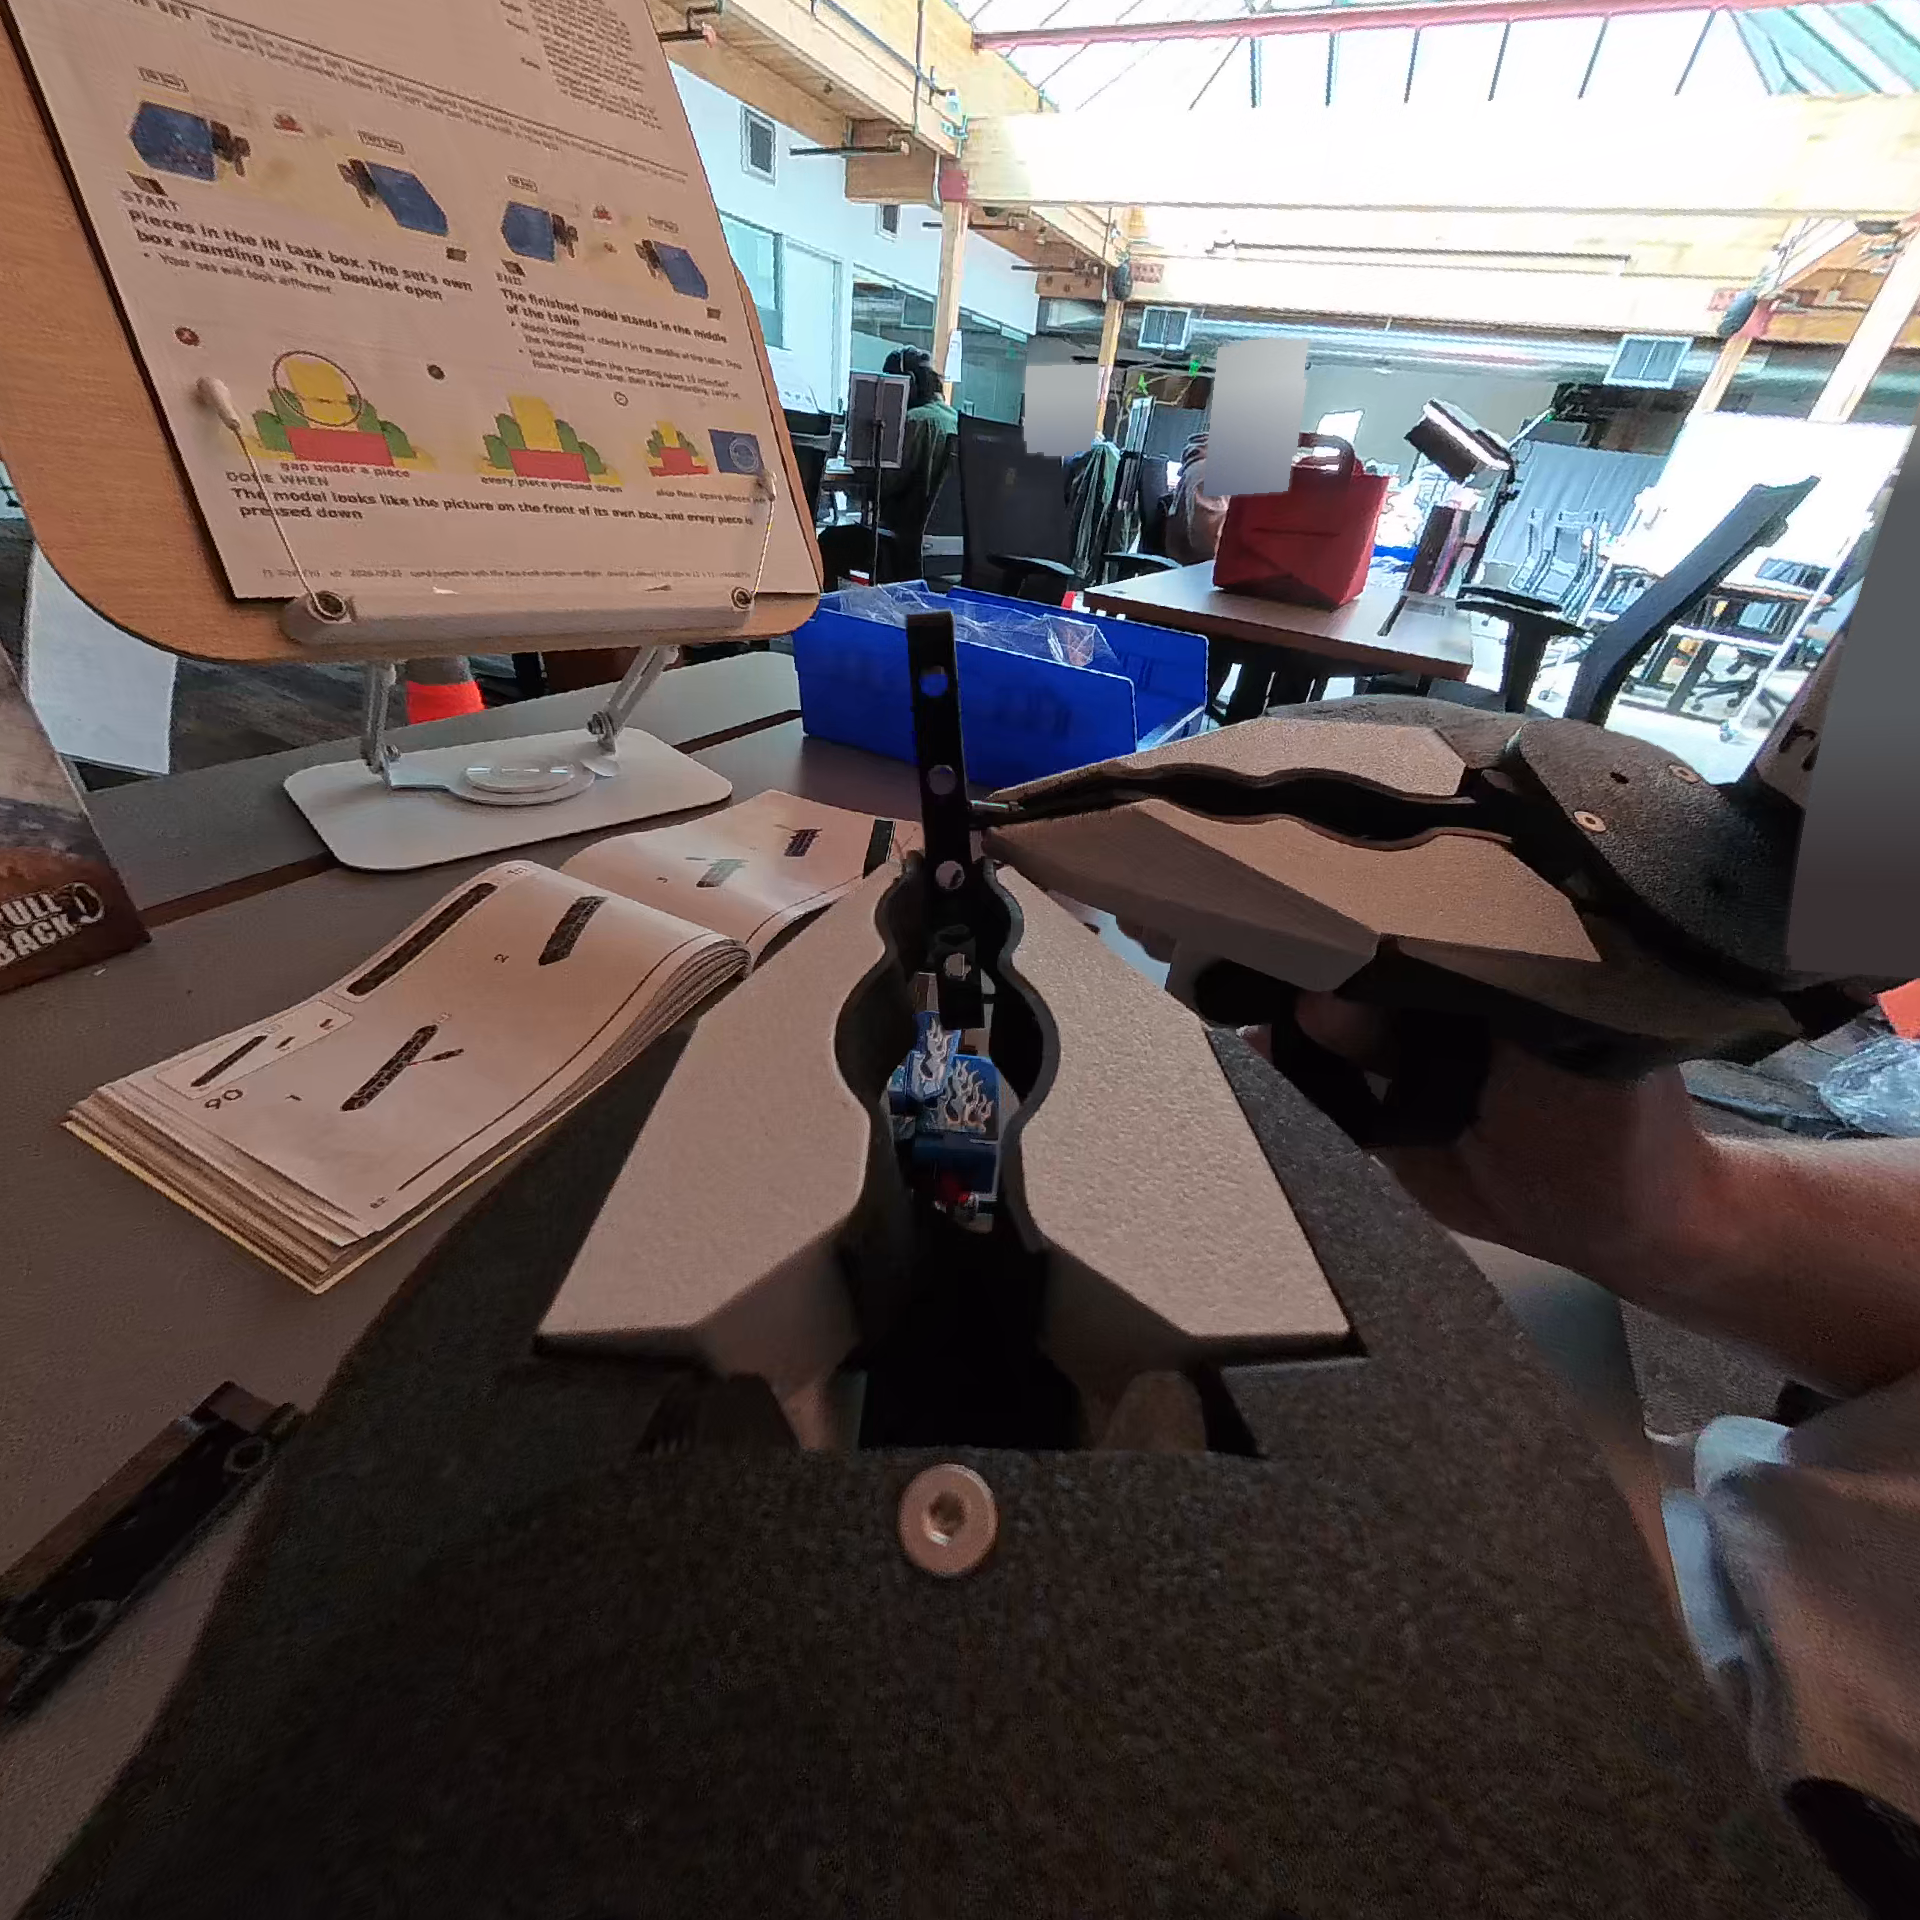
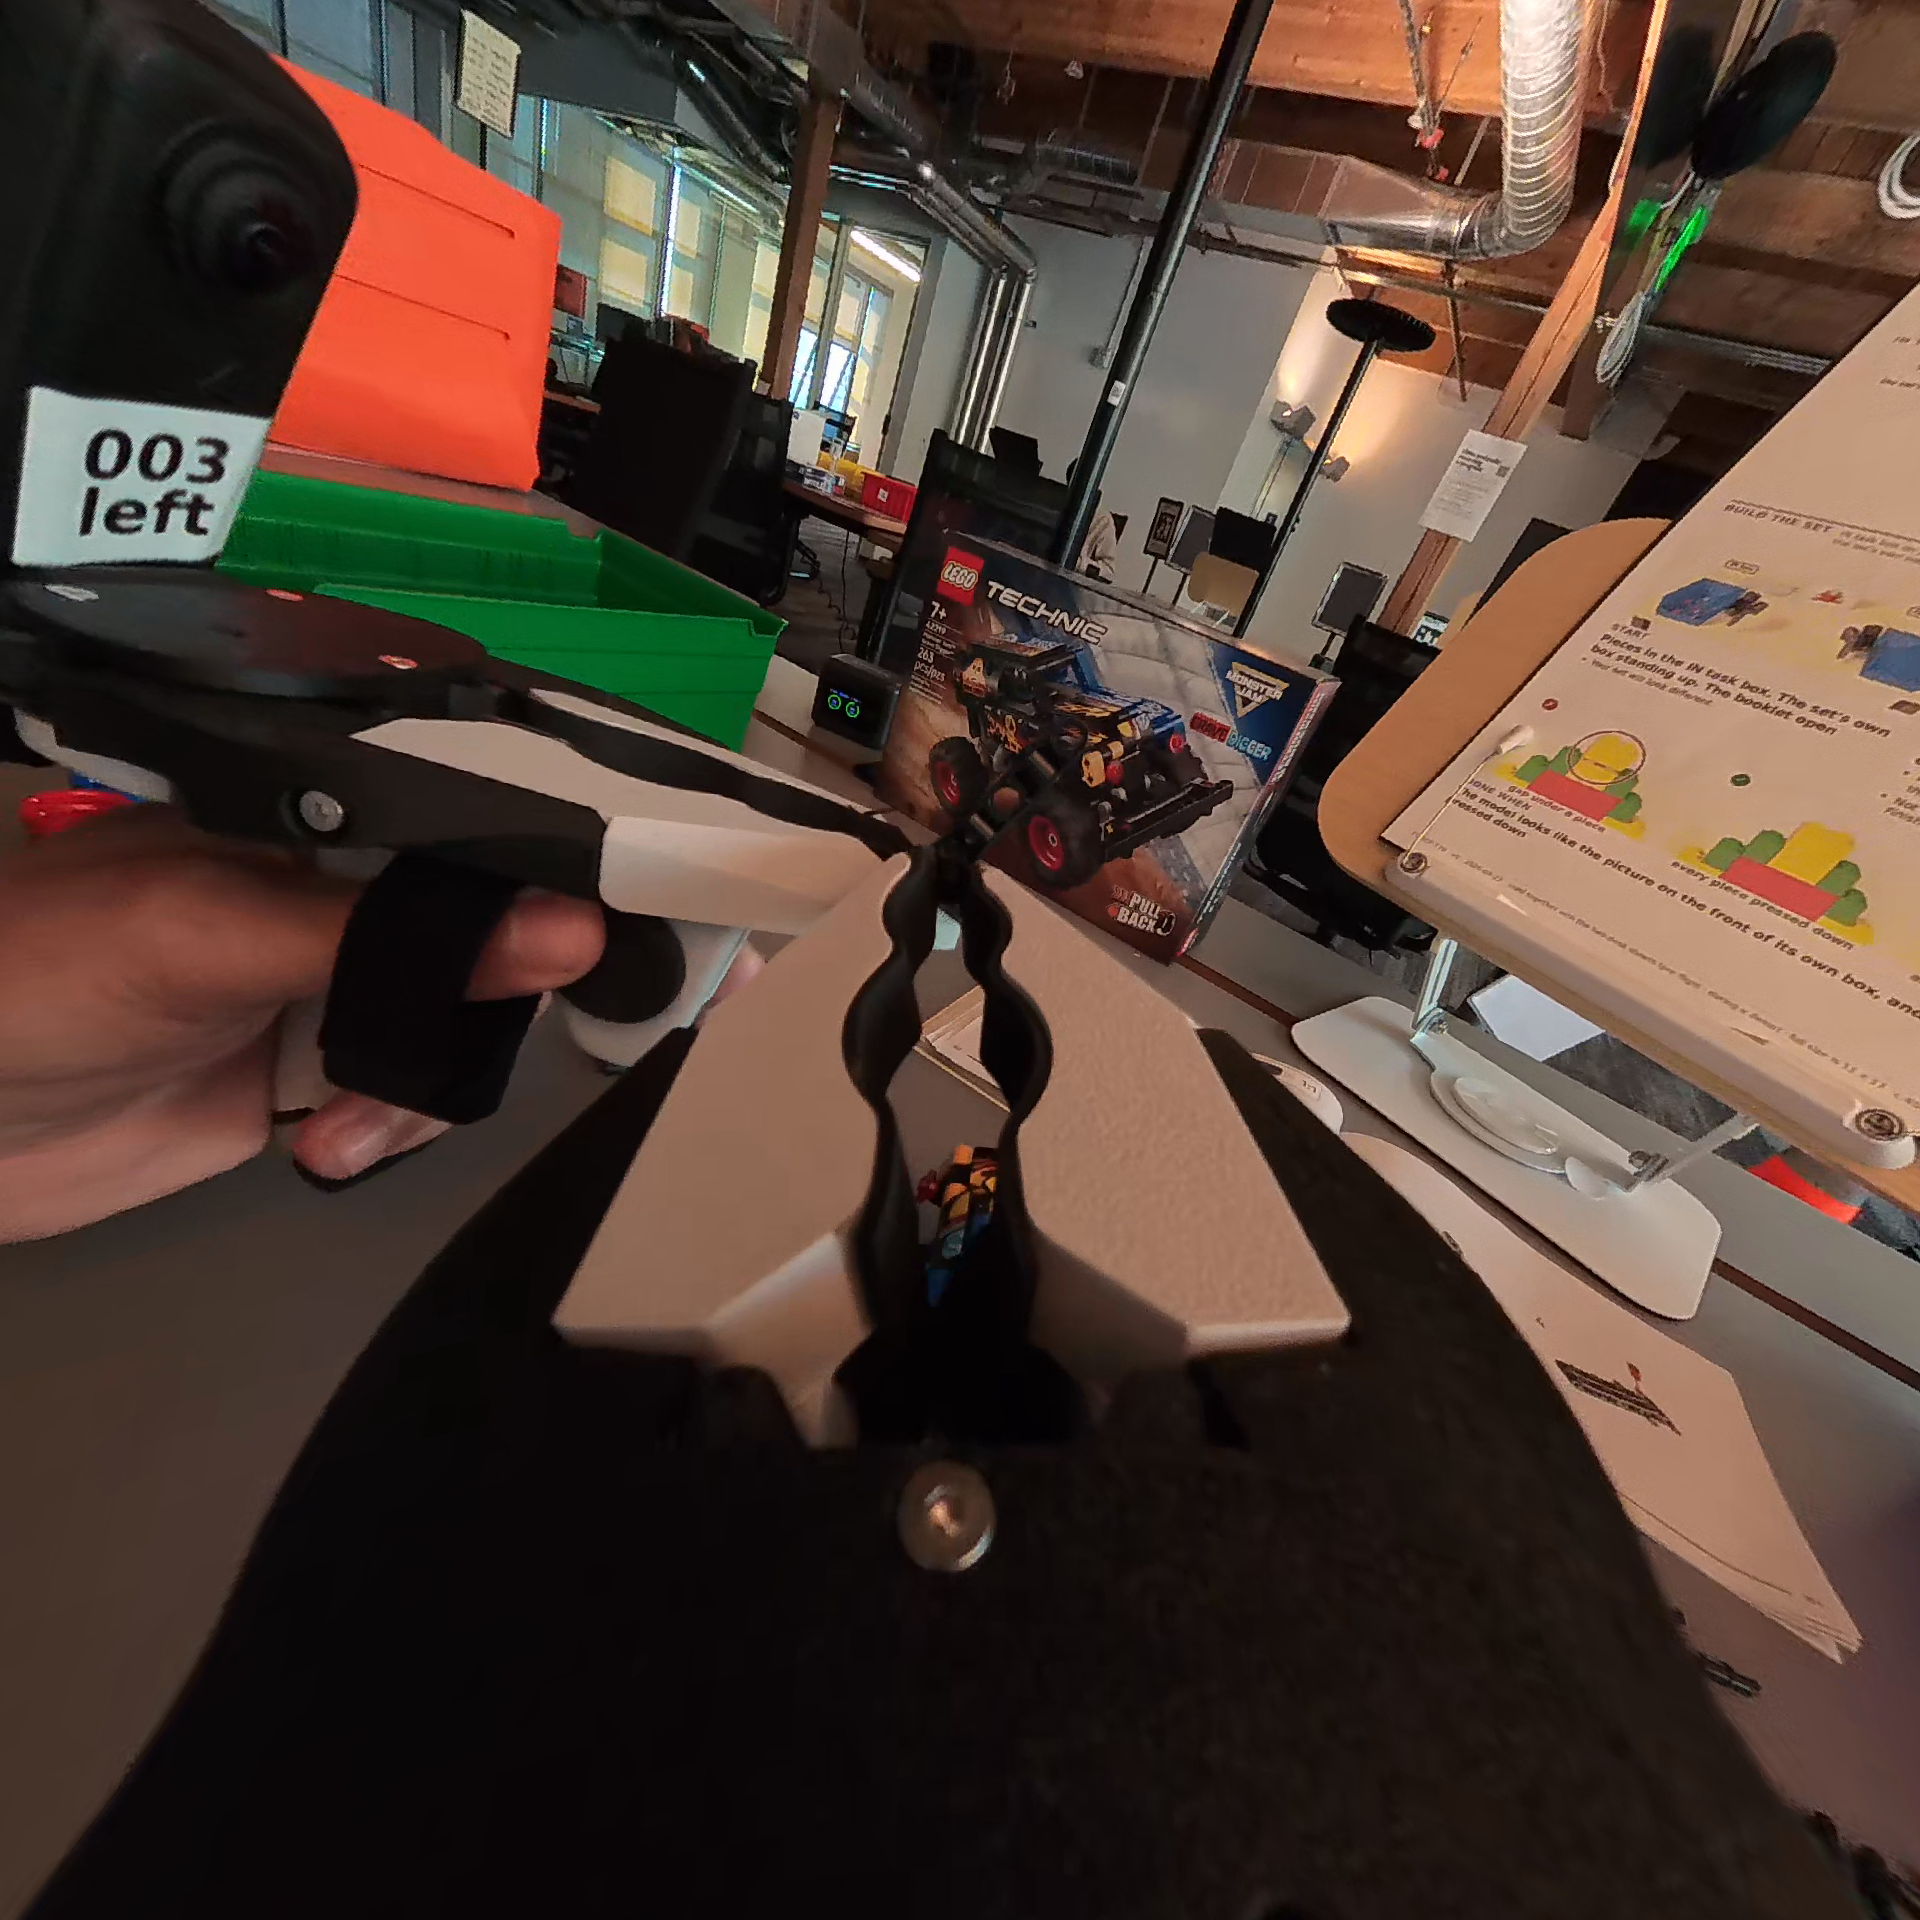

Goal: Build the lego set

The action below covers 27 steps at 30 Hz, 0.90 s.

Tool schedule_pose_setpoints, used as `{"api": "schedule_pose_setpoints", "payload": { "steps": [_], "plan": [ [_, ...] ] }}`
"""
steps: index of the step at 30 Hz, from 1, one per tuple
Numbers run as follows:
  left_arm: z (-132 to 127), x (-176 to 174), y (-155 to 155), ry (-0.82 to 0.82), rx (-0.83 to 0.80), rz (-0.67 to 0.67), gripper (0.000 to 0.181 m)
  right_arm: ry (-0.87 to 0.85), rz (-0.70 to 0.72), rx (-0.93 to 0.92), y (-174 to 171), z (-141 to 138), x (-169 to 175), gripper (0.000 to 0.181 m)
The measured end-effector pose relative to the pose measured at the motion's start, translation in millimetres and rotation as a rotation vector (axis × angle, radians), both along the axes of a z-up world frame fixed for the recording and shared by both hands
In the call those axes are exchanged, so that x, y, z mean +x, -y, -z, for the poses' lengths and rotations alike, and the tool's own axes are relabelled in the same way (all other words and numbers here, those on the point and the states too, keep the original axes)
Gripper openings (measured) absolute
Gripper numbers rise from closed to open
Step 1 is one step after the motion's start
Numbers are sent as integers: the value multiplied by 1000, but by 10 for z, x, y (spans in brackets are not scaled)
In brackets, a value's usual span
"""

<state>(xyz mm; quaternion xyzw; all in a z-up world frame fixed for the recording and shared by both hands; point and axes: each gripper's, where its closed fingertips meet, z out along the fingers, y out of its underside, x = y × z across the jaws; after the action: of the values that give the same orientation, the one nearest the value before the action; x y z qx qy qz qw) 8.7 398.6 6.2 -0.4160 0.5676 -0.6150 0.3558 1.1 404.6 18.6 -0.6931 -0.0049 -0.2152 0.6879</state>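
Observation:
My left gripper (image 1: 948, 883) is shut on a black Technic beam (image 1: 932, 707) with round holes and holds it upright above the table. My right gripper (image 1: 992, 816) comes in from the right, its tips against the beam's side, shut on a small dark pin that barely shows. In the right wrist view my right gripper (image 2: 935, 868) meets the left gripper (image 2: 899, 836) tip to tip. A blue piece with flame stickers (image 1: 951, 1112) shows through the gap below the left fingers. It also shows below the right fingers (image 2: 961, 1195).
The open instruction booklet (image 1: 416, 1049) lies on the table at left. A sheet on a wooden stand (image 1: 416, 312) is behind it. A blue bin (image 1: 987, 696) sits at the back. The set's box (image 2: 1101, 748) stands upright, with a green tray (image 2: 520, 613) and an orange bin (image 2: 416, 332) left of it.

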Motion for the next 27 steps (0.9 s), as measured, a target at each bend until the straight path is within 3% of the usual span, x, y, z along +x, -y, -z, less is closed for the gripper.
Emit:
{"api": "schedule_pose_setpoints", "payload": {
  "steps": [1, 7, 15, 19, 27],
  "plan": [
    [0, 2, -2, -2, -3, 1, 6, -1, -2, 2, 0, -6, -1, 4],
    [-48, -11, -7, 52, 78, -38, 6, -75, -36, 36, 12, -45, -30, 4],
    [4, 26, -23, 20, 22, -31, 6, -207, -65, 85, -7, 1, 2, 4],
    [21, 39, -28, 6, -11, -21, 5, -215, -65, 80, -13, 30, 13, 4],
    [30, 41, -35, 29, 87, -50, 5, -241, -77, 76, -6, 31, 25, 4]
  ]
}}
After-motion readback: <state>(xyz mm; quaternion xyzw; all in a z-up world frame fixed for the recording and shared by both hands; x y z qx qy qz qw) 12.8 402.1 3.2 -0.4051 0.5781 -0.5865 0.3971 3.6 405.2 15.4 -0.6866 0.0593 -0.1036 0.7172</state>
